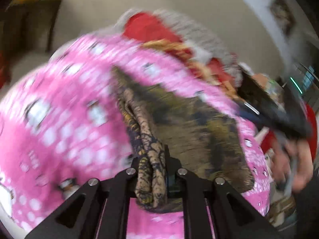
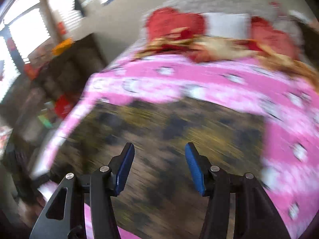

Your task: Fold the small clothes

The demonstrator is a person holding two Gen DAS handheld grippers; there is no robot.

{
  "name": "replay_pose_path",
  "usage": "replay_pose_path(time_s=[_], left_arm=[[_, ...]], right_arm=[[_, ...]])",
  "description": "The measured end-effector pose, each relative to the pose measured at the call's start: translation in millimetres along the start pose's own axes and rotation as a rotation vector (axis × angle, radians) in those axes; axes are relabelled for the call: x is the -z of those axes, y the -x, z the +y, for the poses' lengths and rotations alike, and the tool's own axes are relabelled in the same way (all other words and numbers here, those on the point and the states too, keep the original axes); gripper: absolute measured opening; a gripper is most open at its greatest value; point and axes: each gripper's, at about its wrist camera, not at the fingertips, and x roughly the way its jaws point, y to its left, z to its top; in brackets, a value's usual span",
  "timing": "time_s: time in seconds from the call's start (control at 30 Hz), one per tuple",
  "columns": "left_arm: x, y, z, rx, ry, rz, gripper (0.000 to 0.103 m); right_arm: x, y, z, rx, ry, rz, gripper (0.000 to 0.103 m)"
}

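The left gripper (image 1: pixel 152 171) is clamped on a bunched fold of the patterned brown-and-navy cloth (image 1: pixel 189 131), which spreads flat across the pink spotted bedspread (image 1: pixel 59 119). The right gripper (image 2: pixel 158 165) hangs over the same cloth, blue pads (image 2: pixel 124 171) spread apart, holding nothing. Red pillows (image 2: pixel 171 23) lie at the bed's far edge.

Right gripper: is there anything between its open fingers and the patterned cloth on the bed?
Nothing visible. The right gripper is open directly over the patterned cloth, which lies on the pink blanket. The left gripper is shut on a bunched edge of it.
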Motion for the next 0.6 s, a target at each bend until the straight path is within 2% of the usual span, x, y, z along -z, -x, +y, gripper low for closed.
replay_pose_path(time_s=[0.03,0.1,0.23,0.4,0.6], left_arm=[[0.2,-1.0,-11.5,0.003,-0.043,-0.016,0.01],[2.5,-5.6,-35.3,0.009,-0.134,-0.03,0.01],[2.7,-12.4,-45.2,0.035,-0.169,-0.034,0.01],[-3.2,-18.7,-32.3,0.076,-0.12,-0.019,0.01],[0.1,-15.3,-27.3,0.114,-0.116,-0.019,0.01]], right_arm=[[-17.4,-17.4,14.2,-0.063,0.011,0.043,0.04],[-44.7,-48.0,37.9,-0.118,0.031,0.118,0.04],[-86.7,-104.2,83.7,-0.186,0.104,0.233,0.04],[-105.3,-146.9,118.2,-0.126,0.16,0.301,0.04],[-106.6,-166.8,145.5,-0.062,0.269,0.352,0.04]])
